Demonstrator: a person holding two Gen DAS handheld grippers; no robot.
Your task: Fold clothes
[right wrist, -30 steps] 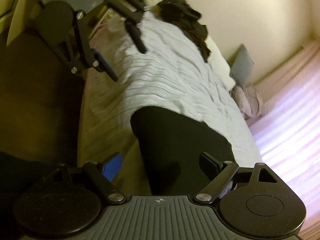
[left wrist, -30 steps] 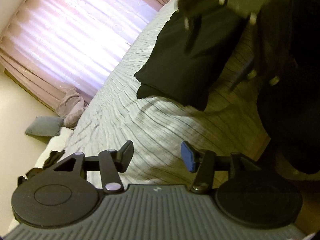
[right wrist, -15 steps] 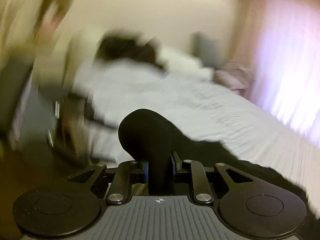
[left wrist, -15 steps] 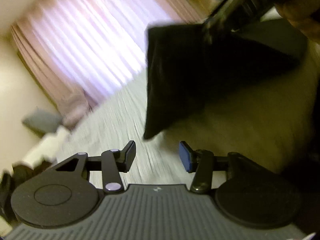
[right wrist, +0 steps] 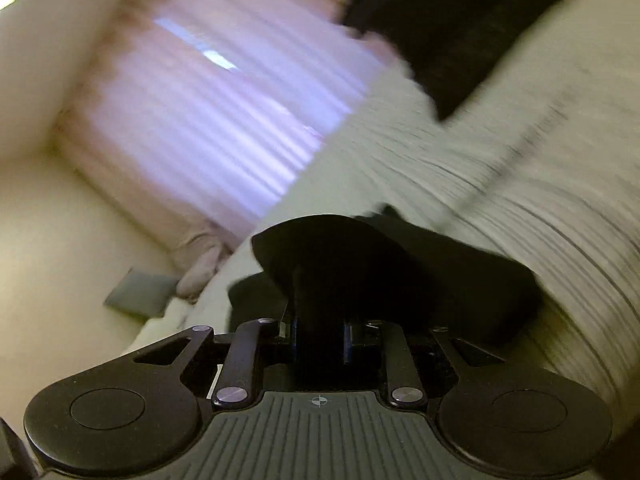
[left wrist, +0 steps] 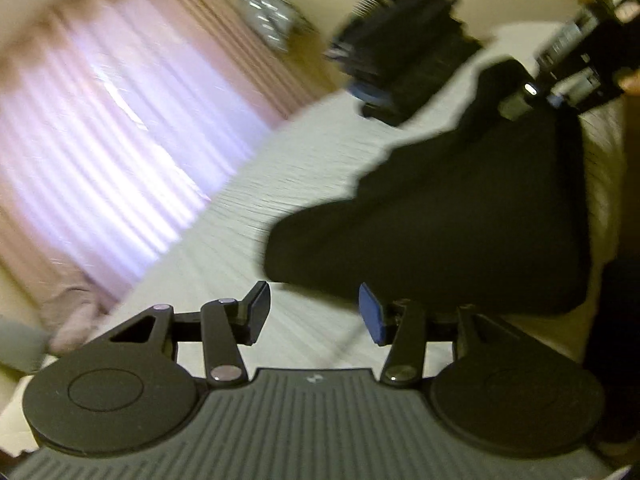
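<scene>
A folded black garment hangs above the pale striped bed cover. My right gripper is shut on its edge, and the black cloth bulges out between the fingers. In the left wrist view the right gripper shows at the upper right, holding the garment's top corner. My left gripper is open and empty, just below and in front of the garment's lower edge. Both views are blurred by motion.
A second dark pile lies at the far end of the bed; it also shows in the right wrist view. A bright curtained window runs along the bed's far side. A grey cushion lies by the wall.
My right gripper closed on the black garment, lifted it off the bed and swung it round toward the window side. My left gripper stayed open and turned to follow.
</scene>
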